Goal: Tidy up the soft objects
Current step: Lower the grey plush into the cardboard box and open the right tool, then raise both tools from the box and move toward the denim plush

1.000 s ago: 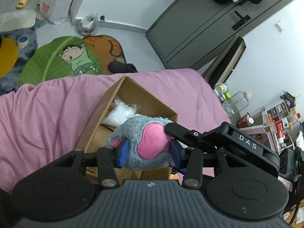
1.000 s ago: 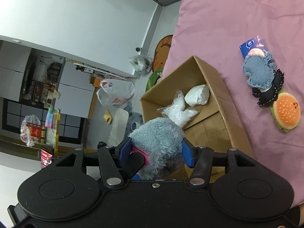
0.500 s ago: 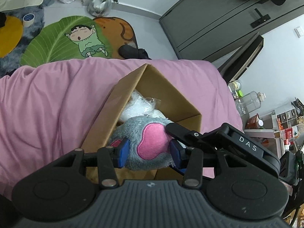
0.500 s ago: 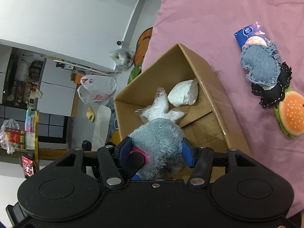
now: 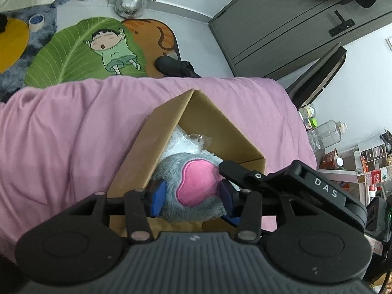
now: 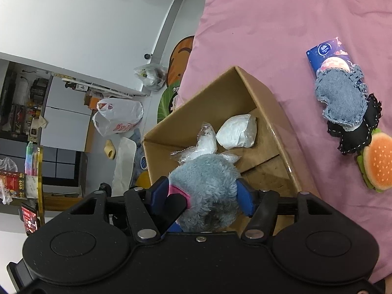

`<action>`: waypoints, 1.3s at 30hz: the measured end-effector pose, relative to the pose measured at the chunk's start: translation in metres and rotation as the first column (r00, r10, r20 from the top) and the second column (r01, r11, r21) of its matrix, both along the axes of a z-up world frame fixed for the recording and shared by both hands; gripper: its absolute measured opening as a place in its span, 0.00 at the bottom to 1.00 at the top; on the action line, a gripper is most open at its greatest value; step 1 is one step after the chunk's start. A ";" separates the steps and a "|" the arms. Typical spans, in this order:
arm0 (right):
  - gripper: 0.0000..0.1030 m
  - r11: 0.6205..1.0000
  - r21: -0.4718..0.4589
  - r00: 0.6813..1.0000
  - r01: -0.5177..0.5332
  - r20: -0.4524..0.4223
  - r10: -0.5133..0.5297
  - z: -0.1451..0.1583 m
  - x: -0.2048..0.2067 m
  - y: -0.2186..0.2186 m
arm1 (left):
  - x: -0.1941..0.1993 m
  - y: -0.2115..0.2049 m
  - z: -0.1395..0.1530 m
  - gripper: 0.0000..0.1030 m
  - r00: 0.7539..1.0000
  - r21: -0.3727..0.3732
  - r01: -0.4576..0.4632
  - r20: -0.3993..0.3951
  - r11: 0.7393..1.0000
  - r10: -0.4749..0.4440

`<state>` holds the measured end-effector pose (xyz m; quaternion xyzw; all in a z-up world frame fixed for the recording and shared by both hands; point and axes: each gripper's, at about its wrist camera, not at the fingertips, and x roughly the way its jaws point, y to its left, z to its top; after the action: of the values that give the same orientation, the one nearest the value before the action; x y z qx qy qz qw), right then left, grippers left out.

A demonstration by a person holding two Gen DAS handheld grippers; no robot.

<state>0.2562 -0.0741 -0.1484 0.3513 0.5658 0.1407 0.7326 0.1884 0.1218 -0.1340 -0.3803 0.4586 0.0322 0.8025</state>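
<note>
A grey plush toy with a pink patch (image 5: 193,186) is held from two sides. My left gripper (image 5: 192,197) is shut on it, and my right gripper (image 6: 202,197) is shut on the same grey plush toy (image 6: 205,186). The toy hangs over the near end of an open cardboard box (image 5: 203,112) on the pink bedsheet. In the box (image 6: 215,90) lie a clear crinkly bag (image 6: 203,147) and a white soft bundle (image 6: 237,132). On the sheet to the right lie a denim plush (image 6: 340,100), a black plush (image 6: 360,132) and a burger plush (image 6: 377,161).
A blue tissue pack (image 6: 325,54) lies under the denim plush. The pink bedsheet (image 5: 61,127) covers the bed around the box. Beyond the bed edge are floor mats (image 5: 73,51), a grey cabinet (image 5: 281,24) and bottles (image 5: 325,132) on a shelf.
Both grippers have carried the grey plush forward and lower over the box, which now looks larger and closer. The grip on the toy is unchanged.
</note>
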 end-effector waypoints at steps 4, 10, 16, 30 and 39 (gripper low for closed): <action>0.65 1.000 -0.007 1.000 0.001 0.011 0.000 0.004 -0.001 -0.001 | -0.001 0.003 0.004 0.48 1.000 0.019 -0.004 -0.004 1.000 0.004; 0.70 1.000 -0.013 0.999 0.010 0.044 -0.009 0.016 -0.006 -0.007 | -0.006 0.003 0.013 0.56 1.000 0.018 -0.013 0.005 1.000 0.013; 0.71 1.000 -0.012 0.997 0.022 0.074 -0.021 0.029 -0.016 -0.013 | -0.014 -0.001 0.026 0.70 1.000 0.053 -0.024 0.015 0.998 0.024; 0.89 0.999 -0.045 0.986 0.025 0.165 -0.017 0.051 -0.053 -0.033 | -0.051 -0.010 0.056 0.84 0.999 0.137 -0.001 0.038 0.991 -0.004; 0.95 0.995 -0.102 0.966 0.008 0.258 0.019 0.079 -0.080 -0.039 | -0.076 -0.016 0.082 0.91 0.998 0.223 0.014 0.058 0.975 -0.028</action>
<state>0.1762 -0.1129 -0.0696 0.2905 0.4727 0.1585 0.8167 0.1128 0.1061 -0.0517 -0.2840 0.4314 0.0634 0.8539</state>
